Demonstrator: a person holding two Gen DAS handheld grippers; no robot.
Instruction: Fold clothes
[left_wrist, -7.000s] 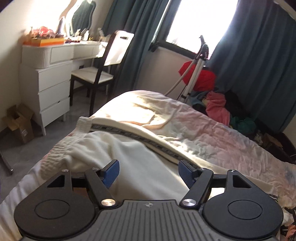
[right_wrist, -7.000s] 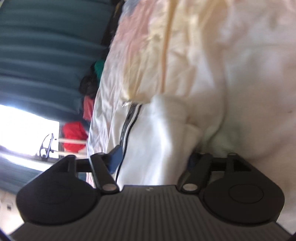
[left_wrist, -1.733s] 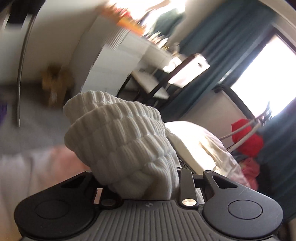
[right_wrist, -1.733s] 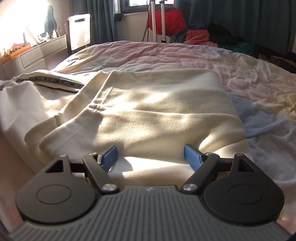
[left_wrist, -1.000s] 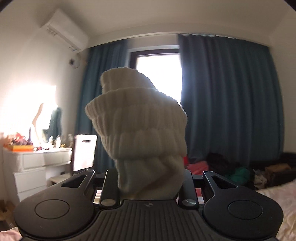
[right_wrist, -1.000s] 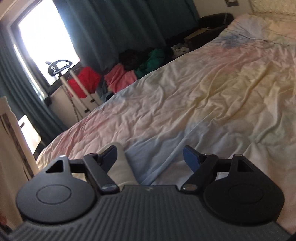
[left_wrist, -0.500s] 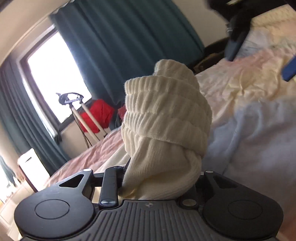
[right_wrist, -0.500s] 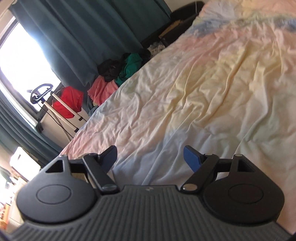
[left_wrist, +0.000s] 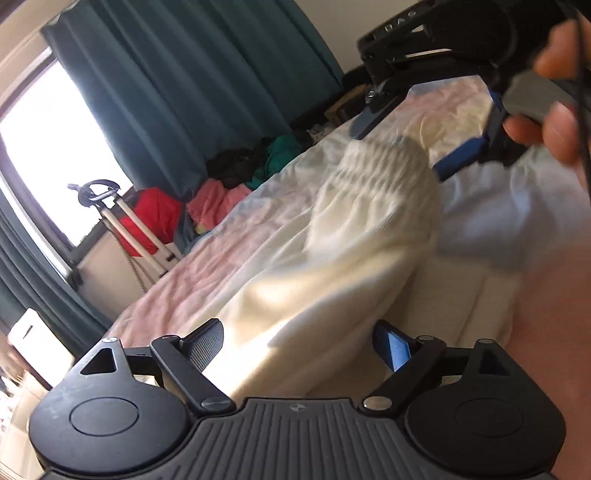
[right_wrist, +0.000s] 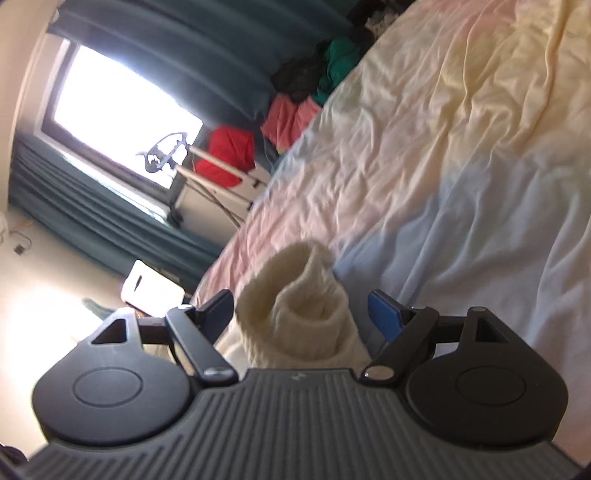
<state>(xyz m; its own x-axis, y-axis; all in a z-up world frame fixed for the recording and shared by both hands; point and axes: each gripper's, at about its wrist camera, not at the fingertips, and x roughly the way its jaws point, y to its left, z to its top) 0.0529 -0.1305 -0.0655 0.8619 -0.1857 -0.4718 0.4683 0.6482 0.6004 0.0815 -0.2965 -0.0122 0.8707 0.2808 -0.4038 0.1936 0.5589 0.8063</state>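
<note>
Left tool (left_wrist: 297, 341) has just been spreading its jaws and now stands released, the cream garment (left_wrist: 354, 236) lying loose between its blue pads (left_wrist: 393, 349) with a gap on each side, draped across the bed (left_wrist: 207, 258). Its ribbed cuff (right_wrist: 295, 295) rises in a roll between the fingers of the right tool (right_wrist: 301, 312), which is also wide apart and clear of the knit, held by a hand (left_wrist: 557, 122). Beyond the garment the rumpled pastel sheet runs bare to the bed's far edge, where a clothes pile (right_wrist: 295, 99) and dark curtains (left_wrist: 207, 85) close off the room.
</note>
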